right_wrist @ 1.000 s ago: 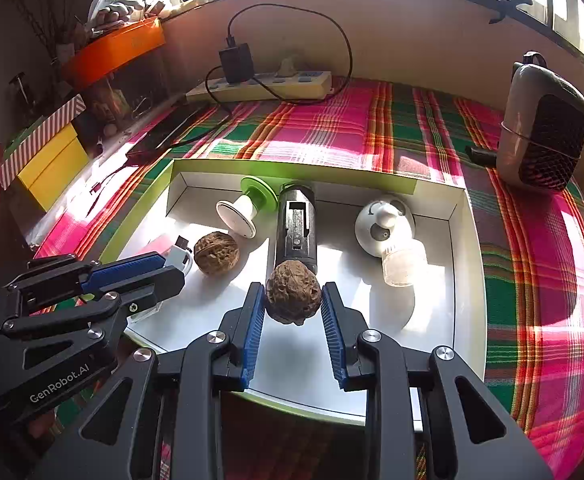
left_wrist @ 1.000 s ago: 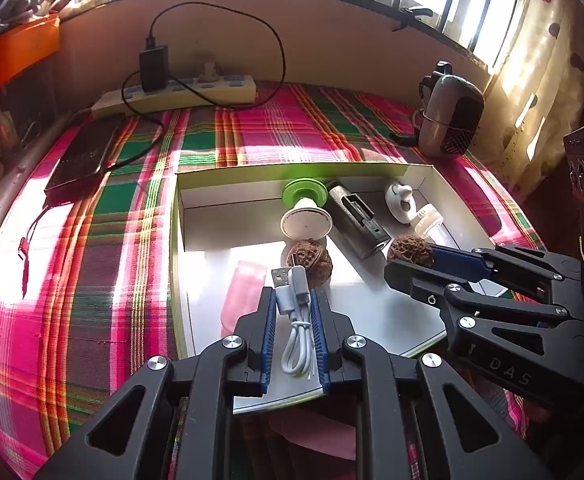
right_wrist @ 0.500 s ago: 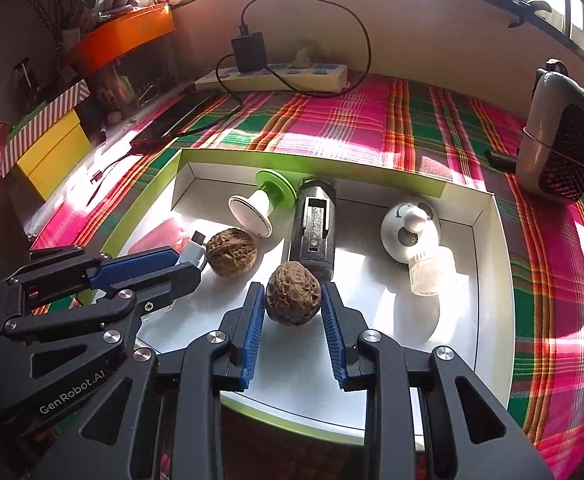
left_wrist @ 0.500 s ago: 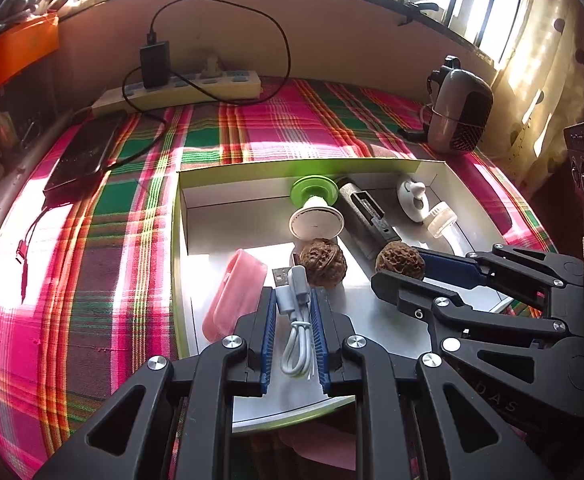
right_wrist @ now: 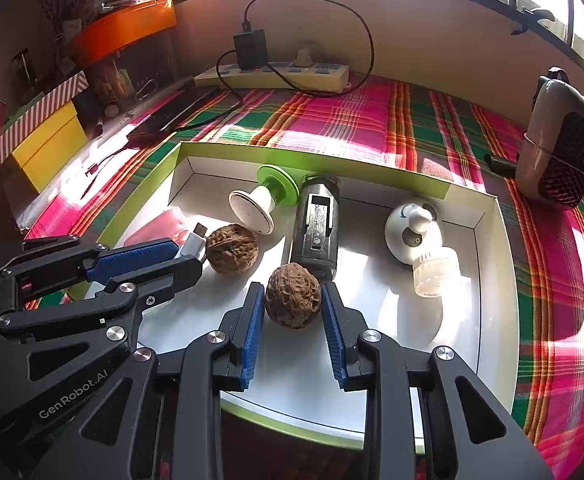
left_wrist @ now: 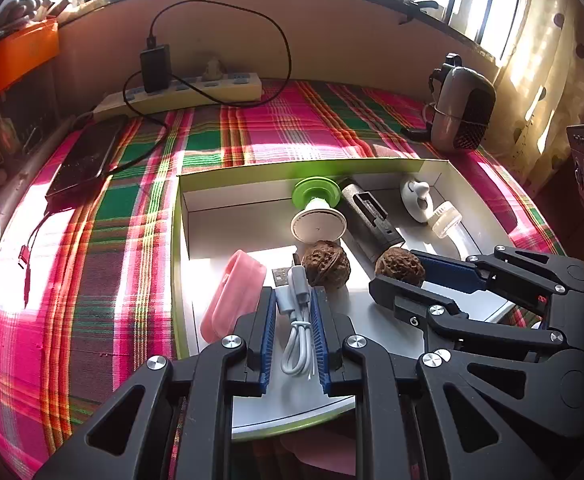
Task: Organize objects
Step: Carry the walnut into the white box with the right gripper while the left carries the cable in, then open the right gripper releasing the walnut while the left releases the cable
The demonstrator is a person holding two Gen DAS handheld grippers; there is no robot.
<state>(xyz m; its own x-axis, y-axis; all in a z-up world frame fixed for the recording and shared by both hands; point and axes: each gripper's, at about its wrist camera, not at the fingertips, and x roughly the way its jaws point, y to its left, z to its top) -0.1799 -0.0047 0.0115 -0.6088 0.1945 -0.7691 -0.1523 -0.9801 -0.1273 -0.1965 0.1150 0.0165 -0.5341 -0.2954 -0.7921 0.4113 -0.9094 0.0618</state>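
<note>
Two hand-held black tools with blue pads work over a shallow white cardboard box with a lime-green rim (left_wrist: 177, 264) set on a pink, green and red plaid cloth covering the tabletop (left_wrist: 292, 128). At lower centre of the left wrist view, the left tool (left_wrist: 294, 304) is clamped on a coiled white USB cable (left_wrist: 296, 320), held low over the box floor near its front edge. At lower centre of the right wrist view, the right tool (right_wrist: 293, 300) is pressed shut around a brown wrinkled walnut (right_wrist: 293, 300), also just above the box floor. The sorting looks well along: already lying in the box are a second brown walnut (right_wrist: 231, 249), a white lamp-like gadget with a round green base (right_wrist: 257, 204), a dark cylindrical device with an open slot (right_wrist: 318, 224), a white round gadget with a clear plastic cap (right_wrist: 416, 236) and a pink soft case (left_wrist: 231, 292) at the left wall. What appears left is to set down the cable and the held walnut. Space is tight: the loose walnut sits just beside the cable's plug, and the dark cylinder lies just behind the held walnut. Outside the box, at upper centre, a cream power strip with a black charger (left_wrist: 179, 88) lies along the wall, a black phone (left_wrist: 83, 160) lies at left, and a grey-and-black mesh-fronted appliance (right_wrist: 560, 144) stands at right.
</note>
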